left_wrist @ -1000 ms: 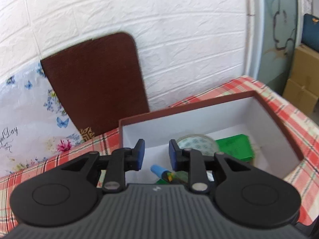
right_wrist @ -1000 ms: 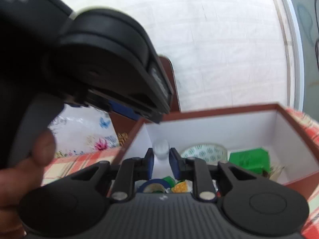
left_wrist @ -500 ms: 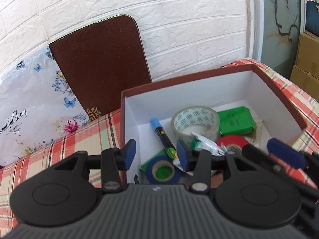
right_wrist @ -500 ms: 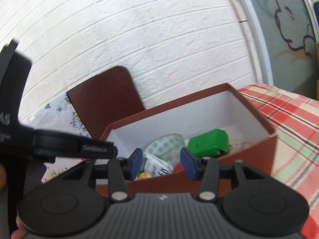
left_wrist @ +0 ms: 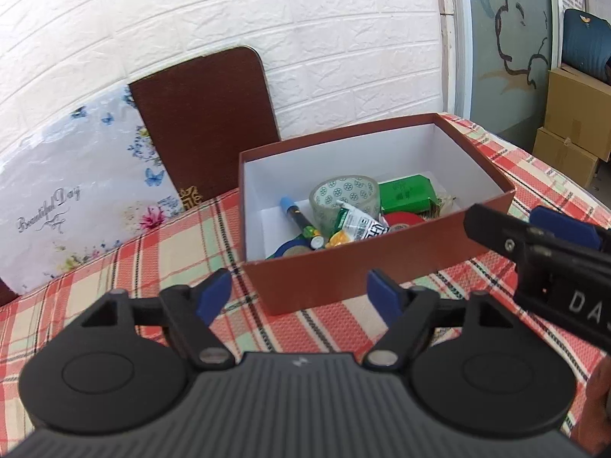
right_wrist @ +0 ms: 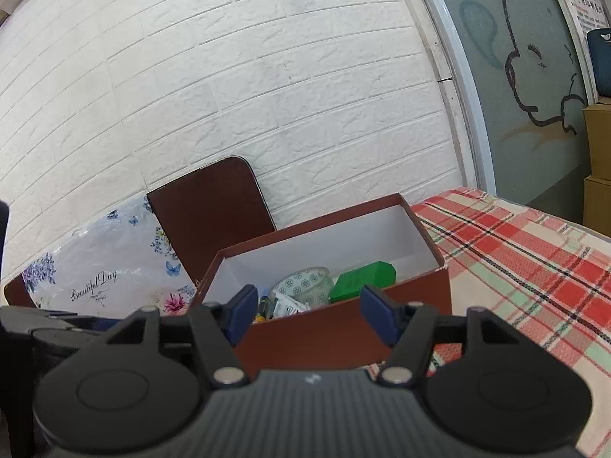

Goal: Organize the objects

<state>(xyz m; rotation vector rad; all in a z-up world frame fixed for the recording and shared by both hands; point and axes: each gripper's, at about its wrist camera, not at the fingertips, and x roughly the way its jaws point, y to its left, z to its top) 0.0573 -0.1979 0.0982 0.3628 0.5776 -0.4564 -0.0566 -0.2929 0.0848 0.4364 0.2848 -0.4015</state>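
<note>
A brown box [left_wrist: 343,271] with a white inside stands on the checked tablecloth; it also shows in the right wrist view [right_wrist: 328,332]. In it lie a clear tape roll [left_wrist: 343,194], a green packet [left_wrist: 406,192], a blue-capped marker [left_wrist: 296,215], a red tape roll [left_wrist: 403,221], a blue tape roll [left_wrist: 284,250] and a white sachet [left_wrist: 361,221]. My left gripper [left_wrist: 299,295] is open and empty in front of the box. My right gripper [right_wrist: 309,315] is open and empty, just before the box's near wall; it also shows at the right of the left wrist view [left_wrist: 534,236].
A brown box lid [left_wrist: 206,122] and a floral bag [left_wrist: 76,198] lean on the white brick wall behind the box. The checked tablecloth [right_wrist: 515,252] stretches to the right. Cardboard cartons [left_wrist: 573,126] stand past the table's right edge.
Both grippers have pulled back out of the box and opened wide. The right gripper let go of a small white object it held a second ago.
</note>
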